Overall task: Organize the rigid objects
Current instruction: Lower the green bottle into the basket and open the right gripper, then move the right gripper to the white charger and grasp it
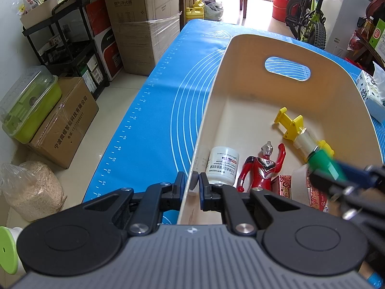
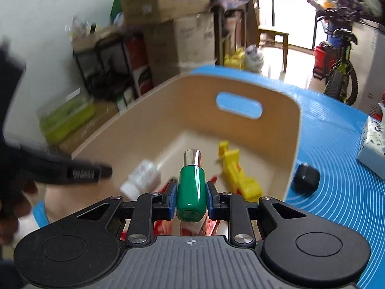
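A cream bin stands on the blue mat. In it lie a white bottle, a red hero figure, a yellow toy and a red box. My left gripper is shut on the bin's left wall near its near corner. My right gripper is shut on a green bottle with a silver cap and holds it above the bin's inside. It also shows in the left wrist view, over the bin's right side.
A black round object lies on the mat right of the bin. A tissue pack sits at the far right. Cardboard boxes, a black shelf and a bicycle stand around the table.
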Demonstrator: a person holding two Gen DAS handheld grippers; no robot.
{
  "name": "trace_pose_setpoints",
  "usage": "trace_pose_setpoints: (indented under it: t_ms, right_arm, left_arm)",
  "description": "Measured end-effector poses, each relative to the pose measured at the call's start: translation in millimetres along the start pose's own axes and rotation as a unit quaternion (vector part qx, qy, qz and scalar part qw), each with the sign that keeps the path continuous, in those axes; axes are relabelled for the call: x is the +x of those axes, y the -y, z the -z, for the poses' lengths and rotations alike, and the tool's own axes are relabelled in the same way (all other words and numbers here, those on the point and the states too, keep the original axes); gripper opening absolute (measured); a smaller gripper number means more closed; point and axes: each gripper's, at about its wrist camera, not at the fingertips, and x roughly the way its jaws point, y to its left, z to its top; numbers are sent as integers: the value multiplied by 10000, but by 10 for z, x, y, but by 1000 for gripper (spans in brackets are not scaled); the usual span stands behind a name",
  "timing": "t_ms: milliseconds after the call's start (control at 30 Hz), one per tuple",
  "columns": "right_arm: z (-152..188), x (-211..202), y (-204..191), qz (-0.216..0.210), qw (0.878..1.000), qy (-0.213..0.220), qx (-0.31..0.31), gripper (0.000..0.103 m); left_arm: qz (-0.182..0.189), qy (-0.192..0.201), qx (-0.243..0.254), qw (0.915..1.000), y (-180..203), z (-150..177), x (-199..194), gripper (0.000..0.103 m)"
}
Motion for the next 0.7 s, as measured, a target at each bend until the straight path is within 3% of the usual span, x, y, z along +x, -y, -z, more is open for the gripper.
trace_pose_setpoints:
  t_ms: [133,467,700]
  right_arm:
    - [49,58,-96,2,9996,-175,-211,34]
    - [-3,-108,-19,-15,9999,85,-56,72]
    - [-60,-307,233,212,9985,390,322,84]
  left_arm:
    - [-7,0,10,10000,4,-6,-8,14]
    - [-13,-2,12,10000,1,-8,-3,14]
    - [-19,-3,11,10000,4,-13,0,14]
